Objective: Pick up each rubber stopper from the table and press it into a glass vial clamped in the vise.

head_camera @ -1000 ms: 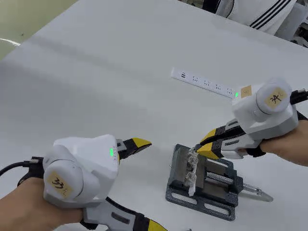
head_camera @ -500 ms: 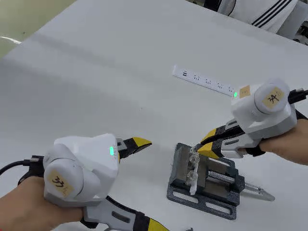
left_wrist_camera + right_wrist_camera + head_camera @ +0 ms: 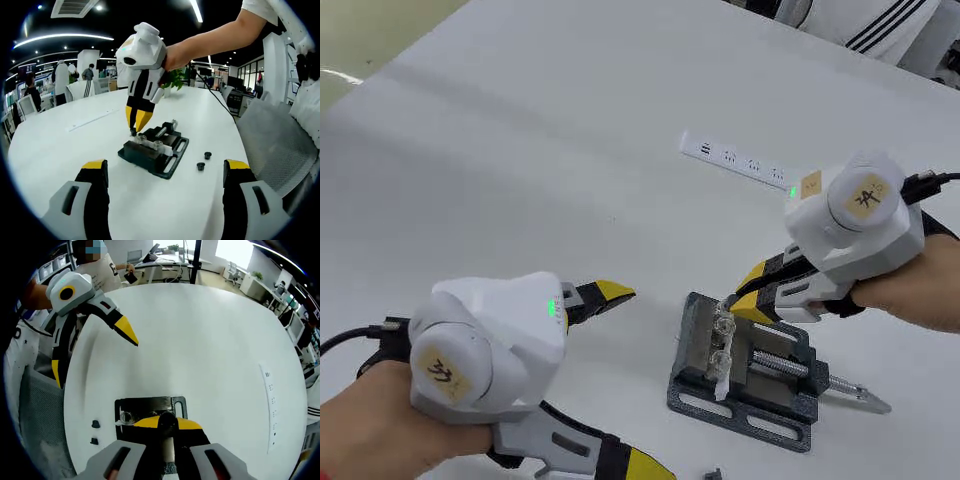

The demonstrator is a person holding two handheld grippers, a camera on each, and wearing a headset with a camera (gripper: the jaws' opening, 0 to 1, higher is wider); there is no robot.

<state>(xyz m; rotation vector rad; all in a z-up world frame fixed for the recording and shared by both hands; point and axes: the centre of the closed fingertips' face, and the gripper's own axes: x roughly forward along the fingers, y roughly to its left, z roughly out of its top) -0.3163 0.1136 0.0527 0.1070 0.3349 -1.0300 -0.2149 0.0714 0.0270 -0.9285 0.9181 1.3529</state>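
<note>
Pinching round black stopper (image 3: 168,418), right gripper (image 3: 168,423) jaws above clear glass vial (image 3: 142,139); left gripper (image 3: 165,167) gaping, empty.

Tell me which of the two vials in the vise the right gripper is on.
The far vial in the head view: the right gripper is at its mouth, shut on a rubber stopper. The near vial stands clear of it.
</note>
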